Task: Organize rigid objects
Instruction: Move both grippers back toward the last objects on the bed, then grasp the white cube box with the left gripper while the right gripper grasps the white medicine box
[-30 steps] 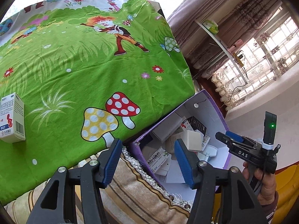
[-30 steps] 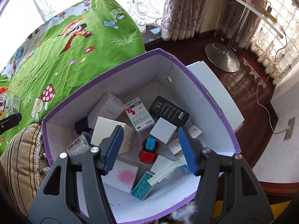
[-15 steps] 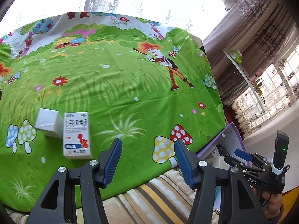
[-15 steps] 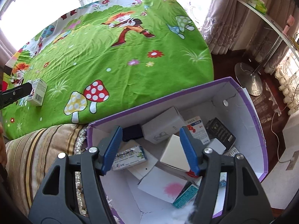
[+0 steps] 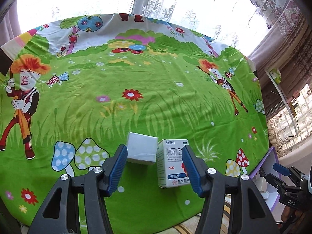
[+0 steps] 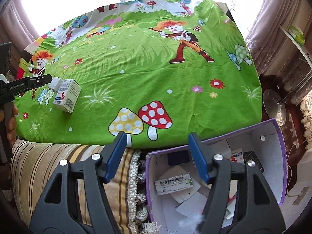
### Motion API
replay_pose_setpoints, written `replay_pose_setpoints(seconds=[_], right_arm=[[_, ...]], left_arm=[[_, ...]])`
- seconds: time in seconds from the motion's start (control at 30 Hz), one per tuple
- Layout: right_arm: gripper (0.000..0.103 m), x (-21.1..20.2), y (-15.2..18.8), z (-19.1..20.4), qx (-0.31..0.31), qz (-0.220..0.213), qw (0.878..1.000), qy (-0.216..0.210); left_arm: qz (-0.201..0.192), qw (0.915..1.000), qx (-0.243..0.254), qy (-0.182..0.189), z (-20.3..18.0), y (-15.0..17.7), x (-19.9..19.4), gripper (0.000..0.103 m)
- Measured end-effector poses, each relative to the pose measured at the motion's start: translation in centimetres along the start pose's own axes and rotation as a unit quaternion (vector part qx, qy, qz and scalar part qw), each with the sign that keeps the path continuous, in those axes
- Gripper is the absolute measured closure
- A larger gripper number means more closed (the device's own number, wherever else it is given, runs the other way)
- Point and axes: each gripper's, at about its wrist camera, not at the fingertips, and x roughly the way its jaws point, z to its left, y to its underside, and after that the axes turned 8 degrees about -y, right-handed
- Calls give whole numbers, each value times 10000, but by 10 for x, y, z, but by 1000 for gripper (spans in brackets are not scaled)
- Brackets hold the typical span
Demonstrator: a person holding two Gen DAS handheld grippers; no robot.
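A white medicine box with blue print and a plain white box lie side by side on the green cartoon cloth. My left gripper is open just in front of them; its right finger overlaps the medicine box's right edge. Both boxes show in the right wrist view, medicine box and white box, with the left gripper beside them. My right gripper is open and empty above the near rim of the purple-edged box, which holds several cartons.
A striped cushion with bead trim lies along the cloth's near edge. The purple box stands at the cloth's right end. Curtains, a window and a shelf are behind and to the right.
My left gripper has swung left from the purple box to the two boxes on the cloth and closed in on them. My right gripper has pulled back out of the purple box.
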Motion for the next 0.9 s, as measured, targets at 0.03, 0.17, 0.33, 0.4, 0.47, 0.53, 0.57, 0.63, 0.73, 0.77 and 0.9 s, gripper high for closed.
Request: replay_pose_setpoints(seconds=[0.03,0.17,0.33,0.4,0.47,0.53,0.57,0.63,0.73,0.77,0.9], right_arm=[[34,1,-3,6,-63,-10,10000,-32],[34,3,-15,32,-306,-43,9993,-193],[33,11,-28,67,-628,-30,9973,-372],[33,17,-32,78,-692,11,9965,-461],[33,22,-35,90,-753,44,9955,-576],[33,28,-38,103,-815,69,9942,-697],[33,31,-39,109,-848,75,9935,-749],[33,40,-40,120,-884,136,9928,-797],[33,55,-41,133,-854,252,9918,-920],[33,59,-41,136,-823,268,9918,-945],[33,75,-43,148,-684,323,9925,-956]], left_arm=[[8,10000,9,-2,2,0,2,44],[88,9998,138,-68,4,2,15,44],[179,9996,199,-85,8,3,30,45],[121,9996,234,34,8,2,33,46],[161,9995,259,-16,9,0,37,59],[131,9996,252,3,11,1,38,60],[122,9996,235,27,12,1,37,60],[108,9998,173,65,14,2,37,60],[55,10000,-16,53,23,3,34,60],[26,9999,-89,48,26,3,33,60],[-139,9993,-350,-79,38,3,25,60]])
